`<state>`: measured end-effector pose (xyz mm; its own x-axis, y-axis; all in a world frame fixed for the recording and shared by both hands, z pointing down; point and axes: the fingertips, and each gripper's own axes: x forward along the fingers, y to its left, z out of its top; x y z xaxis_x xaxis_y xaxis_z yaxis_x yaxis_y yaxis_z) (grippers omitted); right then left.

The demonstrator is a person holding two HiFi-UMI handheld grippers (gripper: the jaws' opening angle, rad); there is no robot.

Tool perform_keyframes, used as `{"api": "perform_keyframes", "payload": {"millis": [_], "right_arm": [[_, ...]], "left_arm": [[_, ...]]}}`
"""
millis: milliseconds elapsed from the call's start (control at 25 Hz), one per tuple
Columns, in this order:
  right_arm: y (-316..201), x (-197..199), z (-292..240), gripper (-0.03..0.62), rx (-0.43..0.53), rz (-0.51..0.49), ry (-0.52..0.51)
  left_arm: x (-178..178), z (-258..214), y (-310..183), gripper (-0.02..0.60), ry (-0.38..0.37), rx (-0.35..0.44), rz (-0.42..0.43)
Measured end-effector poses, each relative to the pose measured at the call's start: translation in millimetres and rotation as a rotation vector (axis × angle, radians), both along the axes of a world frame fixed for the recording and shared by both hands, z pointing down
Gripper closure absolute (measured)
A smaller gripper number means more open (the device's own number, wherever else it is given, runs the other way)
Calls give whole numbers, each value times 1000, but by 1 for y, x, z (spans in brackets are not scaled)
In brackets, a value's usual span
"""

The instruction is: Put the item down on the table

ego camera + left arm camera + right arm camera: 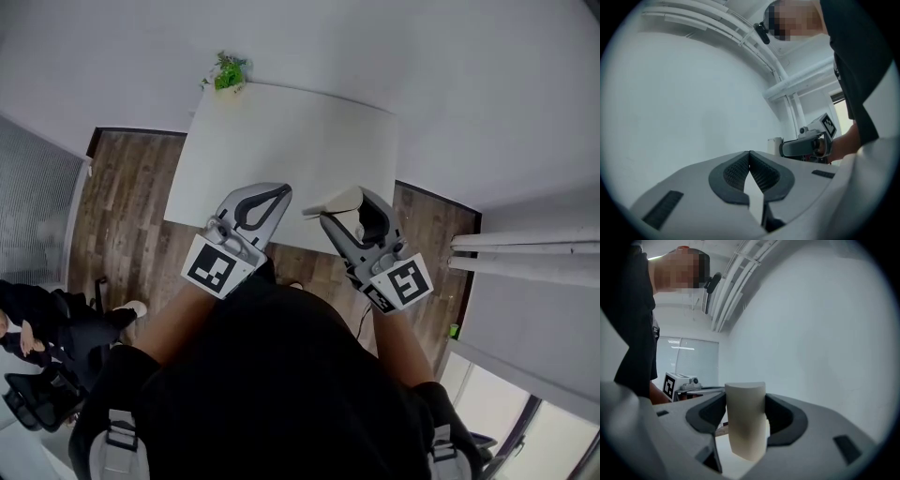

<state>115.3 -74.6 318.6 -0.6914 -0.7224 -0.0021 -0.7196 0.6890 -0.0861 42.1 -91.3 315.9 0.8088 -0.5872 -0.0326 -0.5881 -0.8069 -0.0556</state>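
Note:
A cream, wedge-shaped block is clamped between the jaws of my right gripper, which hovers over the near edge of the white table. In the right gripper view the block stands upright between the dark pads and sticks out above them. My left gripper is beside it on the left, also over the table's near edge. Its pads meet with nothing between them. From the left gripper view, the right gripper and the block show side-on.
A small green plant stands at the table's far left corner. Wooden floor surrounds the table. A seated person is at the lower left. White pipes run along the wall on the right.

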Motion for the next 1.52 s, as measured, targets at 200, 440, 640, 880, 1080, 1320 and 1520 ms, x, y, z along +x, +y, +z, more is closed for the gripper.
{"api": "perform_keyframes", "payload": {"millis": [200,440,640,880,1080,1320,1520], "right_arm": [[-4,4,-1,330,13,33,4],[-57,-7,4,330,-11,60,16],[-98,-11,20,330,-54,83,50],[-131,-11,49,330,-126,93,80],[-148,-8,76,330,-208,111,98],[-163,-7,109,330,-288,118,120],[-169,-5,136,330,-357,116,134]], "left_arm": [[2,-5,-5,588,8,20,25],[-10,1,-59,588,10,2,46],[-15,10,-98,588,11,-15,72],[-14,22,-128,588,1,-19,93],[-12,36,-144,588,-5,-23,107],[-16,54,-160,588,-16,-38,95],[-15,65,-164,588,-19,-64,100]]}}
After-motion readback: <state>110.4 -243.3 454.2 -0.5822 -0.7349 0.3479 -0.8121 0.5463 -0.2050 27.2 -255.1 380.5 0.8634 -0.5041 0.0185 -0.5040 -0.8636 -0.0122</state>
